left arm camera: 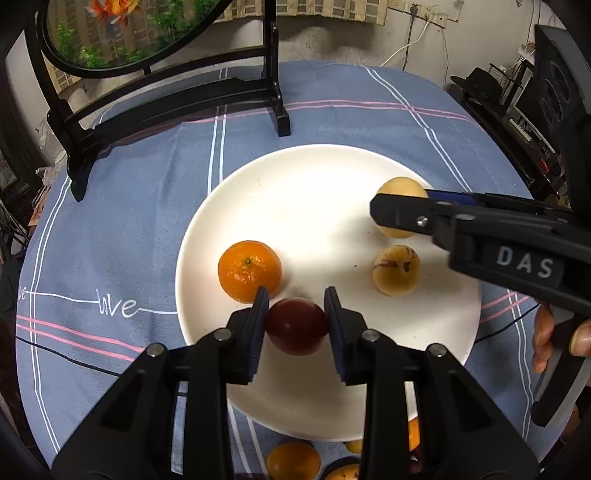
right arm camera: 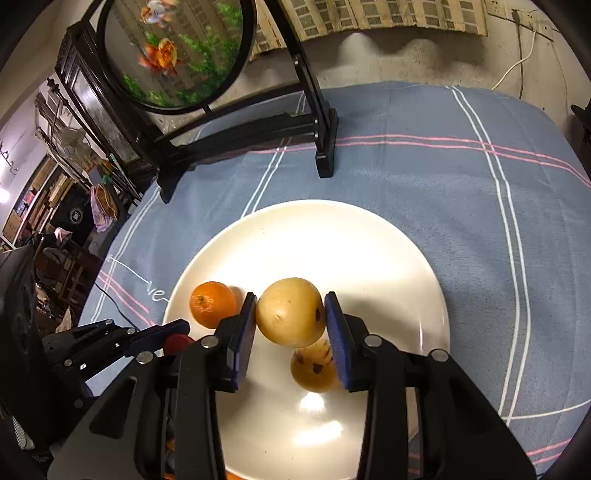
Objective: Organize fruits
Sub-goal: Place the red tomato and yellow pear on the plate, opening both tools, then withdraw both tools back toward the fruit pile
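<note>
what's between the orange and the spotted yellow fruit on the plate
In the left wrist view, only bare white plate lies between the orange and the spotted yellow fruit.

Blue-grey tablecloth (left arm camera: 332, 122) with white and pink stripes fills the middle of both views; white script "love" (left arm camera: 116, 304) at left centre of the left wrist view. Black wooden stand (left arm camera: 177, 110) at upper left, holding a round panel (right arm camera: 177, 51) painted with goldfish and green plants. White cable (left arm camera: 410, 44) and wall sockets (left arm camera: 424, 11) at upper right. Black speaker (left arm camera: 557, 85) at right edge.
</note>
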Action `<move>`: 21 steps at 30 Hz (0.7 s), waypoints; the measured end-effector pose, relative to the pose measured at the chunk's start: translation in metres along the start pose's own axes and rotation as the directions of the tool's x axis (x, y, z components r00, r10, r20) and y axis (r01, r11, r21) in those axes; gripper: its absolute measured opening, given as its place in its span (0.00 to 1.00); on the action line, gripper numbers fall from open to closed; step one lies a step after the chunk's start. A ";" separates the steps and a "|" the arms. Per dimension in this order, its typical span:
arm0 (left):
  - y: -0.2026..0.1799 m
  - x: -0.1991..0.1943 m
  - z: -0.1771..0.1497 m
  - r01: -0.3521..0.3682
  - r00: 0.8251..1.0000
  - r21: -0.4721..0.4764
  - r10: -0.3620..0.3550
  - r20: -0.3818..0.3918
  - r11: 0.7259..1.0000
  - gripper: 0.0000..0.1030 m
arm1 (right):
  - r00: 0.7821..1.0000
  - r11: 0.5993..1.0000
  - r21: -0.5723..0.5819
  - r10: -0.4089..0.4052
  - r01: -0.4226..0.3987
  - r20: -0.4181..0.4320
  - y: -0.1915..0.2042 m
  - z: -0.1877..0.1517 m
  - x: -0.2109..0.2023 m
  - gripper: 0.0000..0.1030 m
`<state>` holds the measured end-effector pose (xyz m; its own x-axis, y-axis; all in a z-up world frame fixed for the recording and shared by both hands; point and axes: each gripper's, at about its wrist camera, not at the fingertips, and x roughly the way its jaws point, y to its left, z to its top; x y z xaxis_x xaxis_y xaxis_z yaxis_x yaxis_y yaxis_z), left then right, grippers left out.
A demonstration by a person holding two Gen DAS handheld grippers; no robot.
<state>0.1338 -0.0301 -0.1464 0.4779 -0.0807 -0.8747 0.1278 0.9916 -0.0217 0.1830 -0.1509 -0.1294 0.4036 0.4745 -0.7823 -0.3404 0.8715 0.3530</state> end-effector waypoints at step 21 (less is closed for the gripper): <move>0.005 -0.013 -0.010 -0.020 1.000 -0.050 0.020 -0.010 0.999 0.65 | 0.991 0.955 0.292 0.086 -0.054 -0.100 -0.031 -0.008 0.006 0.62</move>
<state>0.1196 -0.0232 -0.1398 0.4719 -0.0600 -0.8796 0.0744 0.9968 -0.0281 0.1895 -0.1760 -0.1494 0.2857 0.5331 -0.7963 -0.0986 0.8429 0.5289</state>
